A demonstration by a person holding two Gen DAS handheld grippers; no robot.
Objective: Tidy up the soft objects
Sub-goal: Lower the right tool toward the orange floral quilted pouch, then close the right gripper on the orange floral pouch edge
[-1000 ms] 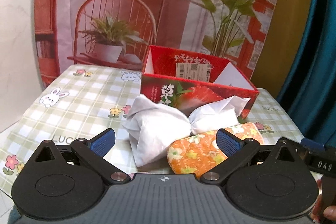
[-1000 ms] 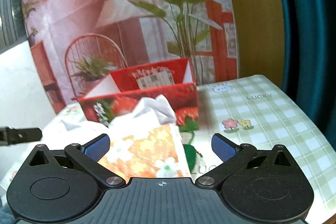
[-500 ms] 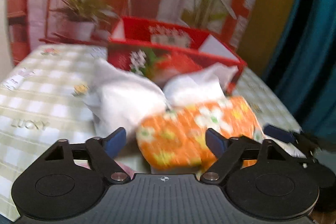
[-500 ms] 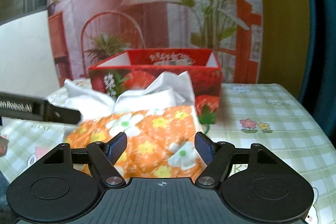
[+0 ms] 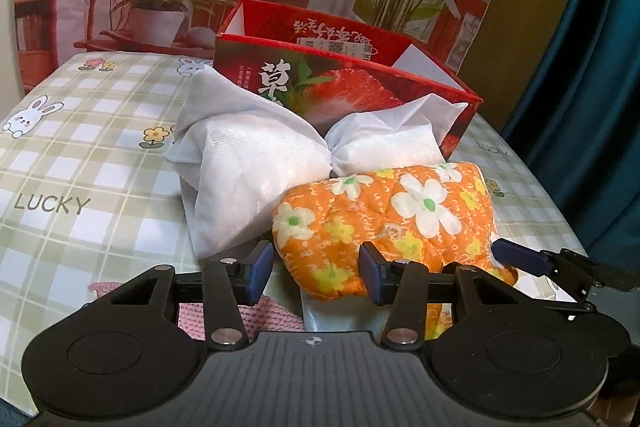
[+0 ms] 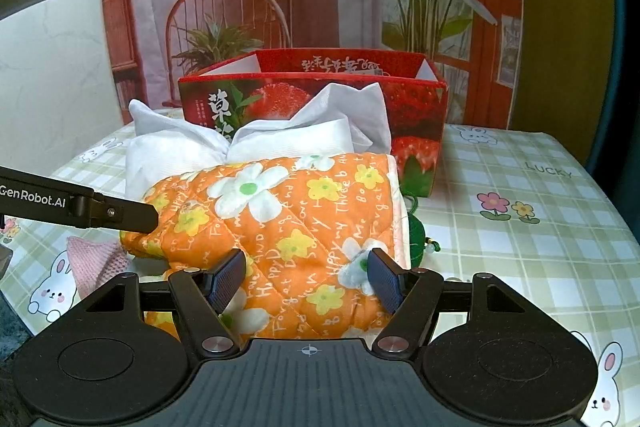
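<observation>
- Right now your left gripper (image 5: 316, 273) is closing on the near left end of the orange floral cushion (image 5: 384, 223). That end sits between its jaws, but the left pad stands just clear of the fabric, so nothing is clamped yet.
- Your right gripper (image 6: 306, 279) has the cushion's near right end between its blue pads (image 6: 226, 277), and both press into the quilted cover — call that a hold, if a shallow one.
- Beyond both sets of fingers, the white tied bag (image 5: 256, 167) leans against the cushion's far side, with the red strawberry box (image 5: 348, 83) open just behind it.
- Risk one: you lift before the left side bites, the cushion hangs from the right end alone, sags and slips out.
- Risk two: the cushion drags the white tied bag along as it rises, or tips it against the box wall.
- Risk three — under your left gripper lies a pink knitted piece (image 5: 276, 319); closing low could pinch it too.
- To the right of your right gripper, a green tasselled object (image 6: 420, 237) is tucked against the cushion's edge and may snag.
</observation>
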